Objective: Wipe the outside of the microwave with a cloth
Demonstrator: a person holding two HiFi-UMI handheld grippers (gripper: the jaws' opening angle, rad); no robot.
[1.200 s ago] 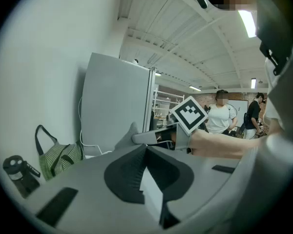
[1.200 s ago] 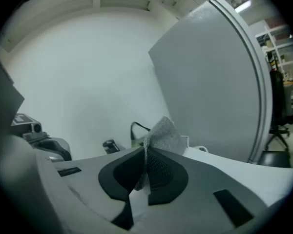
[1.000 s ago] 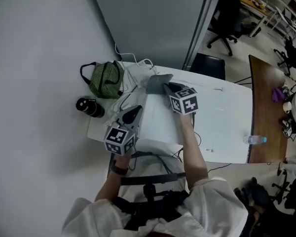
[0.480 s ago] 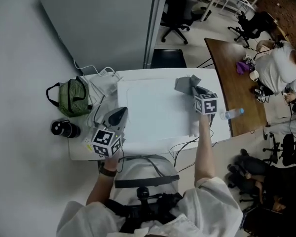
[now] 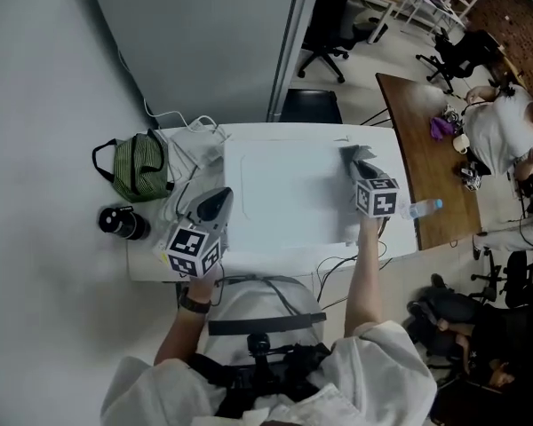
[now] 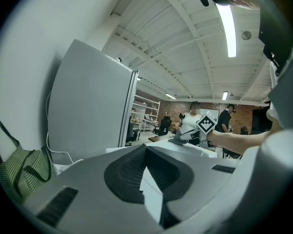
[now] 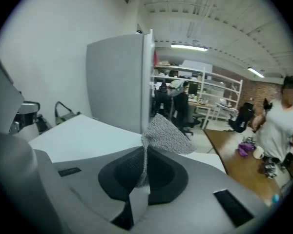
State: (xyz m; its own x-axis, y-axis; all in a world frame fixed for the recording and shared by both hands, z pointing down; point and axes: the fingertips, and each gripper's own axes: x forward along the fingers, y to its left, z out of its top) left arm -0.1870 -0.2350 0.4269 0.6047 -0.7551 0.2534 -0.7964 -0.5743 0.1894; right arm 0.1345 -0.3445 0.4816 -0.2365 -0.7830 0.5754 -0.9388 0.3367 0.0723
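Grey cloth [image 7: 166,133] between right tongs [image 7: 144,170]

bag [image 5: 144,167] left of microwave [image 5: 284,193] | cloth [image 5: 359,160] on microwave top, right edge | table [image 5: 151,266] under both

The white table [image 5: 266,263] I work at carries the big white box-shaped microwave [image 5: 284,193], which fills most of its middle. To the left of it, at the far corner, white cables [image 5: 188,149] lie looped beside a green striped bag [image 5: 140,167]. A black cylindrical container [image 5: 122,223] stands at the left edge, nearer me.
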